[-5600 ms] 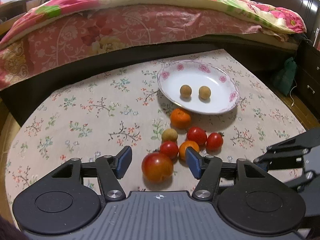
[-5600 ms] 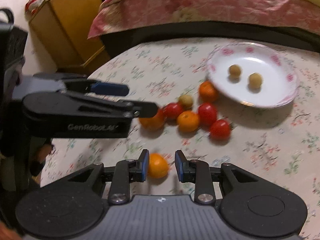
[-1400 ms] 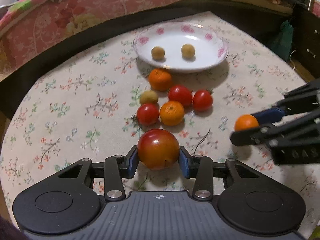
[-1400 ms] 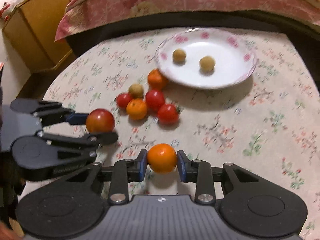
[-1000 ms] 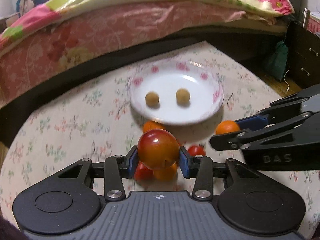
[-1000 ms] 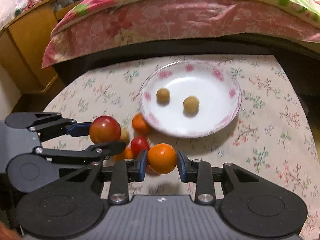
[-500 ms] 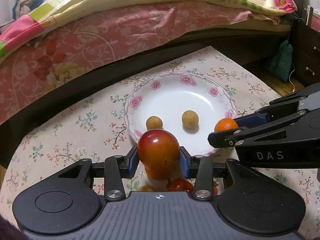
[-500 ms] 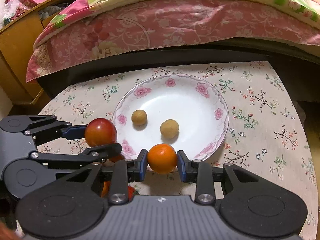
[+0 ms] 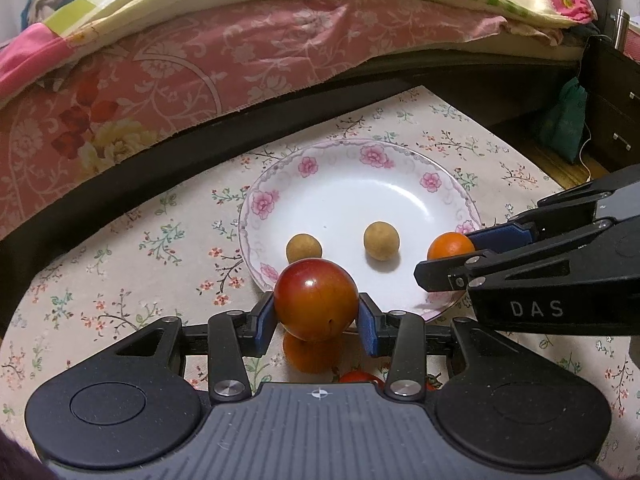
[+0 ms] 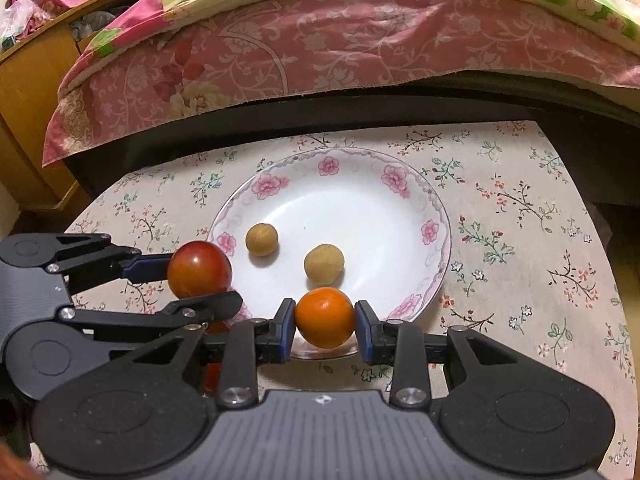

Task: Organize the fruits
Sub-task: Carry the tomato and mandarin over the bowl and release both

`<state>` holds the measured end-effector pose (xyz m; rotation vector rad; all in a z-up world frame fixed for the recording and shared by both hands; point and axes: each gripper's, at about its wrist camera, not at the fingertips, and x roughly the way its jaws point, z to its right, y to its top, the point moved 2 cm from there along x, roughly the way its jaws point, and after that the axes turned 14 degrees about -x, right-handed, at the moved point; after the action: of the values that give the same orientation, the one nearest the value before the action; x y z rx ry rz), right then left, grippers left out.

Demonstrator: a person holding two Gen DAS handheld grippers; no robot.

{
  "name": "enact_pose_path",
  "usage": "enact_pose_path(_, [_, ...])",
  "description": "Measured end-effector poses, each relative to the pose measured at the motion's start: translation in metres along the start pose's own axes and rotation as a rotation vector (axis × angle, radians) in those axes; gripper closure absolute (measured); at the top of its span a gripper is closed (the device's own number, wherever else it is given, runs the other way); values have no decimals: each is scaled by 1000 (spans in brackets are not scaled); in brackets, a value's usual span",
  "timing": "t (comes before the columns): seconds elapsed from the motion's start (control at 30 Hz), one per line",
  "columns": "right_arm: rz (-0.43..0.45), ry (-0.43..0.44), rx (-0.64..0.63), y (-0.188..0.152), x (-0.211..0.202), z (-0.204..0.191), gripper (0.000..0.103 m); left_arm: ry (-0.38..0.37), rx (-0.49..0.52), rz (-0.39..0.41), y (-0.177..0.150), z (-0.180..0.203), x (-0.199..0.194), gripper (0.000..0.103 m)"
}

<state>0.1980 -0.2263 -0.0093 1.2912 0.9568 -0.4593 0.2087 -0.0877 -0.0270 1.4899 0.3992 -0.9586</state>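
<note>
Left tool (image 9: 316,322) clamped on red tomato (image 9: 316,300), right tool (image 10: 325,330) on orange (image 10: 325,317), both over plate (image 10: 400,184) near rim; risk of rolling off or striking the two brown fruits (image 10: 324,264) if released early.

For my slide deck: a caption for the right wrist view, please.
Right gripper holds an orange over the floral plate's near rim; left gripper brings a red tomato alongside.
</note>
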Motion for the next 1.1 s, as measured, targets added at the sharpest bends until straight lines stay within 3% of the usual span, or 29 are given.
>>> enact_pose_path(1.1, [24, 12, -8, 2, -12, -5, 70, -6, -3, 27, 2, -4, -12, 41])
